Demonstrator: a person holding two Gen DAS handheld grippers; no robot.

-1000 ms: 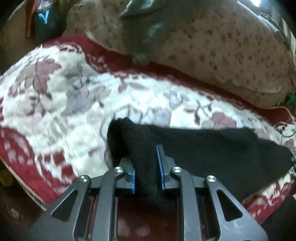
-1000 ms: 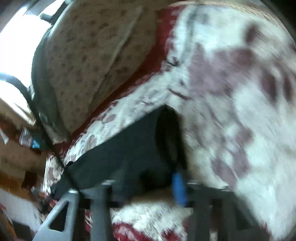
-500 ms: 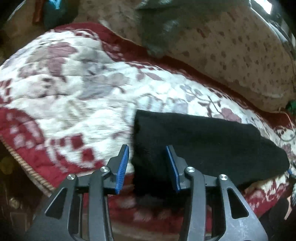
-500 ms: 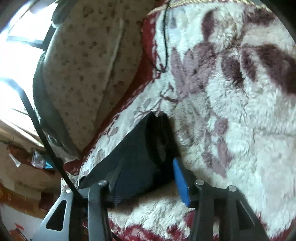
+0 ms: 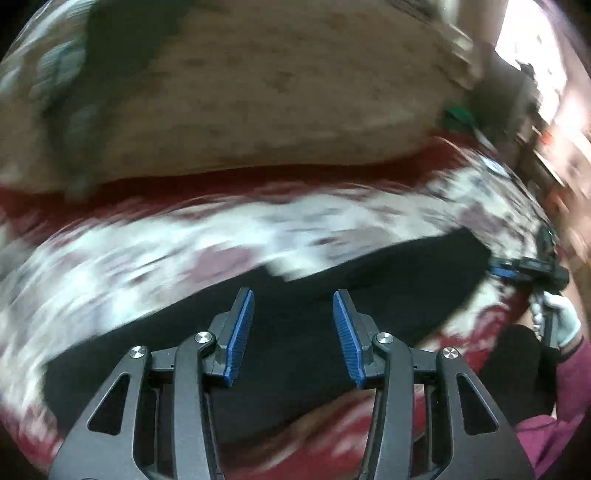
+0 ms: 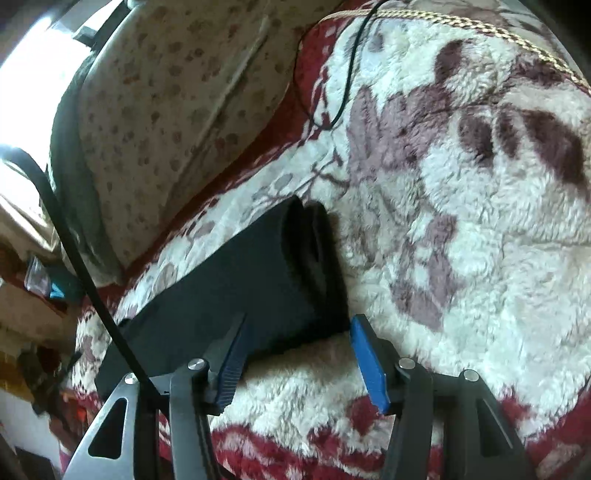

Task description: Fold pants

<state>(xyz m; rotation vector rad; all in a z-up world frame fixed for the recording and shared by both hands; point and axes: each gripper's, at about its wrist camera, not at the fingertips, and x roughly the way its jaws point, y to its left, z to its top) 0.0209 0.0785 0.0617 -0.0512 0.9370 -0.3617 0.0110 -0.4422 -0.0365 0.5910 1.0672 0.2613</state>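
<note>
The black pants (image 5: 295, 317) lie folded into a long strip on a red and white floral fleece blanket (image 5: 184, 243). My left gripper (image 5: 293, 295) is open and empty, its blue pads just above the middle of the strip. This view is motion-blurred. In the right wrist view the pants (image 6: 236, 280) end in a folded edge (image 6: 314, 258). My right gripper (image 6: 299, 325) is open and empty, its jaws straddling the near corner of that end. The right gripper also shows in the left wrist view (image 5: 532, 269), held by a white-gloved hand at the strip's far end.
A beige spotted cushion (image 6: 166, 110) lines the back of the blanket, with a dark grey garment (image 5: 122, 48) lying on it. A thin black cable (image 6: 343, 74) lies on the blanket near the cushion. The blanket's corded edge (image 6: 480, 26) runs at the far right.
My left gripper let go of the pants' end, opened wide and swung right along the strip to its middle. My right gripper opened wider and stayed at the other end.
</note>
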